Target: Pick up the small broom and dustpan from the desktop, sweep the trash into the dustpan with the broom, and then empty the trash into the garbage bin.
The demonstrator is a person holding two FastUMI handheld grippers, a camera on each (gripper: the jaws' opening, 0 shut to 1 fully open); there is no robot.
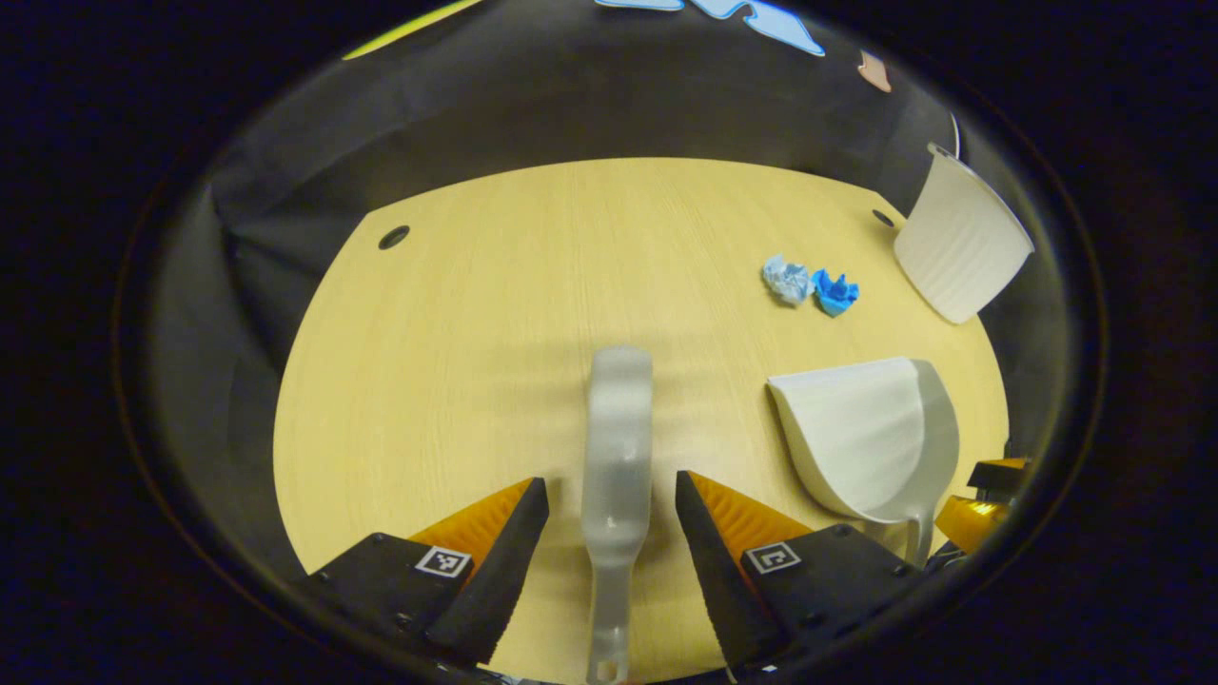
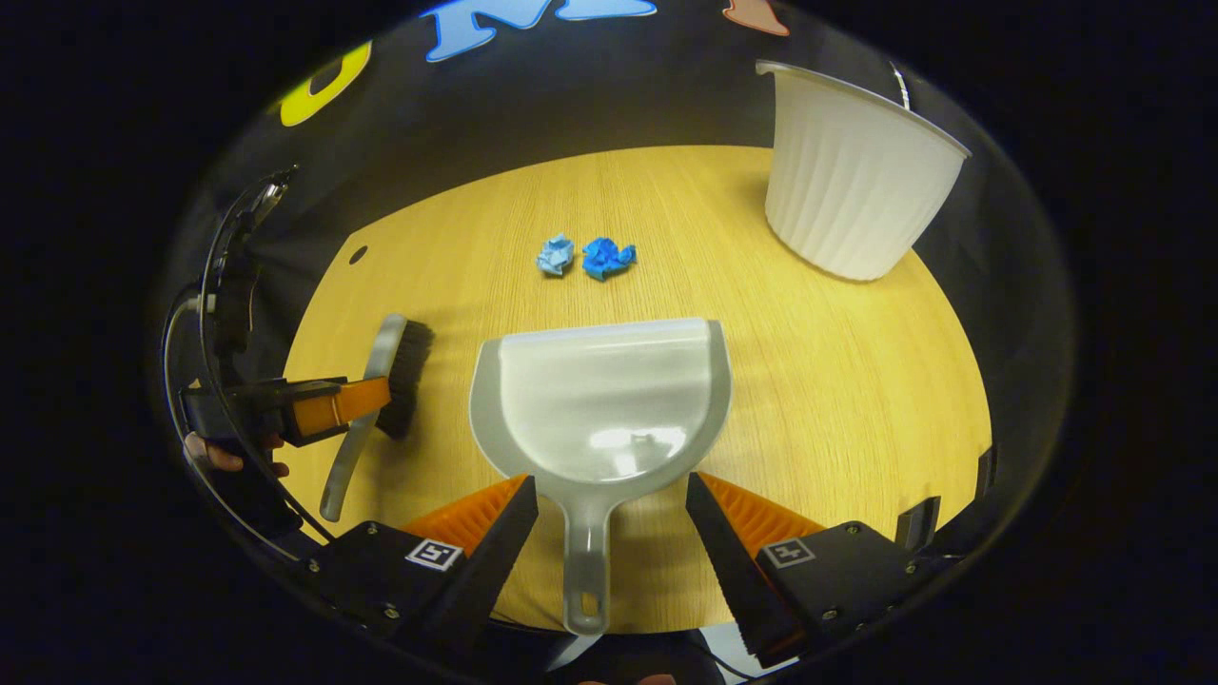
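Broom (image 1: 617,447) lies flat on the wooden bench (image 1: 457,362), its pale translucent handle running straight up the middle of the left gripper view between the two fingers of the left gripper (image 1: 612,533), which are spread wide with a clear gap to the handle on each side, touching nothing. To its right in that view sits the dustpan (image 1: 871,438), mouth toward the far side of the bench, and beyond it two crumpled scraps, a pale blue paper ball (image 1: 787,280) touching a darker blue paper ball (image 1: 835,293). The white ribbed garbage bin (image 1: 961,243) stands at the far right edge of the bench, well apart from the broom. Nothing lies between the dustpan's mouth and the scraps. The right gripper view gives what the other cannot: the broom's dark bristles (image 2: 407,376), pointing toward the dustpan (image 2: 604,400), and the left gripper (image 2: 333,404) seen from the side, hovering at the broom handle with a person's hand (image 2: 224,457) and trailing cables behind it. In this view the right gripper (image 2: 612,547) is also spread, its fingers on either side of the dustpan's handle without pressing it; the pan rests on the bench with the scraps (image 2: 585,257) just past its front lip and the bin (image 2: 852,176) off to the far right.
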